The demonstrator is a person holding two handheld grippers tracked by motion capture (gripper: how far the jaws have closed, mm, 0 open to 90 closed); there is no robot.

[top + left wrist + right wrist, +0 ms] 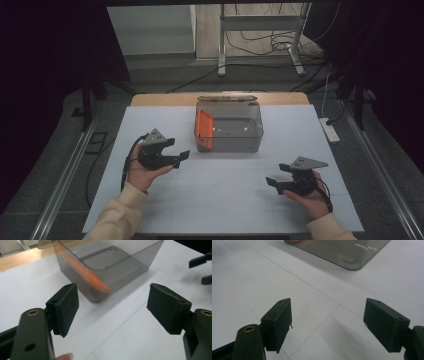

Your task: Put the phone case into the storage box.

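text: none legible | labels: none | brands: none | numbers: none | signs: none

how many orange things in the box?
1. An orange piece leans upright against the left inner wall of the clear grey box at mid-table. The rest of the box floor looks bare; smaller items could be hidden.

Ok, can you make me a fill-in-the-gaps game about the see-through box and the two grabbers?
1. The flat thing leaning inside the clear box is coloured ____.
2. The left gripper has its jaws ____.
3. The box stands on a ____ table.
4. Between the right gripper jaws there is ____.

Missing words: orange; open; white; nothing
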